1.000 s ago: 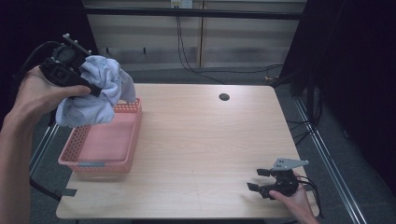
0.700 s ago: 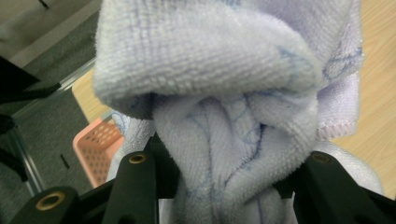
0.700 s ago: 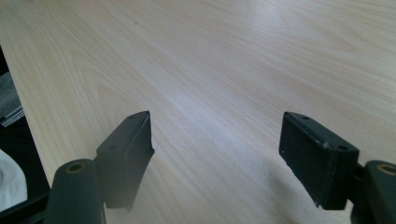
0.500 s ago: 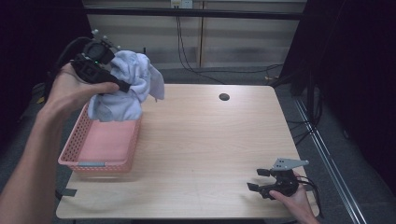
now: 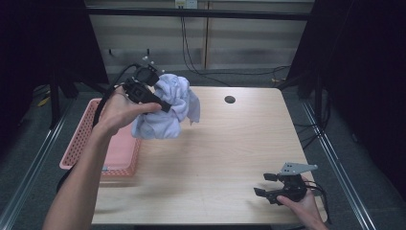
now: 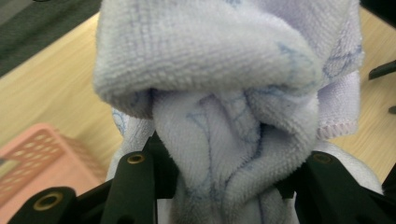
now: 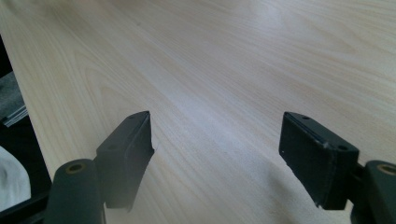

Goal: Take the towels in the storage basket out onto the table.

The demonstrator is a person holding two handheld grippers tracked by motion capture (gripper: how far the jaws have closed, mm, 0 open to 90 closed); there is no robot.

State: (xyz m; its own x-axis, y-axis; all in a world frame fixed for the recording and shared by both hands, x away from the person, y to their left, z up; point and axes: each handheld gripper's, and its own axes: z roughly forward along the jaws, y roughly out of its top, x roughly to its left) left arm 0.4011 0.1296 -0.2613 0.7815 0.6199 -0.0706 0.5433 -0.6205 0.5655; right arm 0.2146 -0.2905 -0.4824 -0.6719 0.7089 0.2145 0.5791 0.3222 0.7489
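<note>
The left gripper [image 5: 165, 106], which we log as raised above the light wooden table [image 5: 230, 143] in the person's left hand [image 5: 119, 111], has its jaws clamped on a bunched pale lavender terry-cloth towel [image 5: 165, 108], whose folds hang in the air just beside the pink perforated plastic basket [image 5: 91, 143] at the table's left edge. The right gripper [image 5: 266, 184] we record low at the near right corner in the right hand [image 5: 299, 207], jaws wide apart with nothing between them but bare wood.
</note>
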